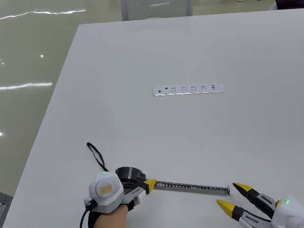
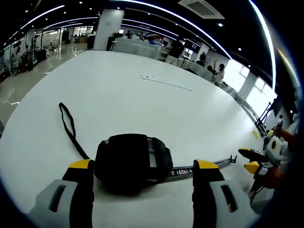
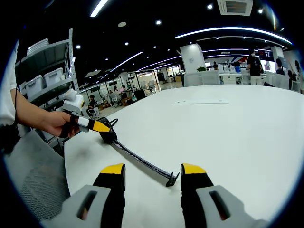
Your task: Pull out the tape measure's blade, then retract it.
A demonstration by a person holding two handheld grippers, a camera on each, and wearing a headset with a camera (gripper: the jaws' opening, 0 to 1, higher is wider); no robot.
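Observation:
The black tape measure [image 1: 129,175] lies near the table's front edge, its wrist strap [image 1: 96,156] trailing away to the left. My left gripper [image 1: 140,186] is shut on its case [image 2: 133,161], with one yellow finger on each side. The blade [image 1: 190,187] is pulled out and lies flat on the table, running right to its end hook [image 3: 171,179]. My right gripper [image 3: 153,168] is open. The hook lies between its yellow fingertips [image 1: 241,187] and touches neither. The left gripper [image 3: 97,126] also appears at the far end of the blade in the right gripper view.
A white power strip [image 1: 188,89] lies flat in the middle of the white table [image 1: 142,57]. The table's left edge [image 1: 57,95] drops to a glossy floor. A grey chair back [image 1: 156,8] stands at the far edge.

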